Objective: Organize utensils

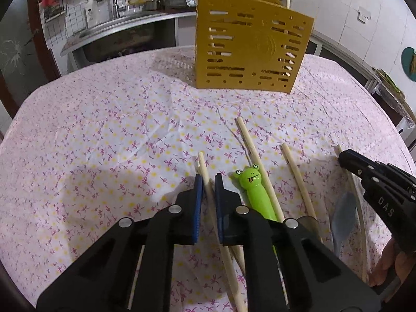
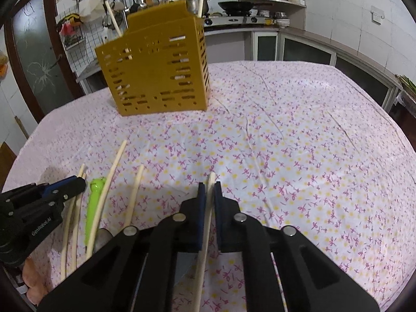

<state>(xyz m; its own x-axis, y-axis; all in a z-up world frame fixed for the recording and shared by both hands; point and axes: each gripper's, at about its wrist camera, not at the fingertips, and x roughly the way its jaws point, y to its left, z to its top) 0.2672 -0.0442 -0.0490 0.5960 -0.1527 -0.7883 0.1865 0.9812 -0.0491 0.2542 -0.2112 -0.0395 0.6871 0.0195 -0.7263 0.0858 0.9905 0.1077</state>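
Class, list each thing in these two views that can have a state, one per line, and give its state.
left gripper: shut on a chopstick.
right gripper: shut on another chopstick.
yellow holder: upright on the tablecloth, chopsticks standing inside.
frog-handled utensil: lying flat, not held.
loose chopsticks: lying flat, not held.

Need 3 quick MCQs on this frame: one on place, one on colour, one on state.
1. Where is the utensil holder?
A. far side of the table
B. on the floor
C. on the stove

2. What colour is the frog-headed utensil?
A. red
B. green
C. white

3. What are the left tongs doing?
A. wide open, empty
B. shut on a chopstick
C. gripping the holder

Answers:
1 A, it stands on the tablecloth beyond the utensils.
2 B, bright green body.
3 B, pads clamp the stick.
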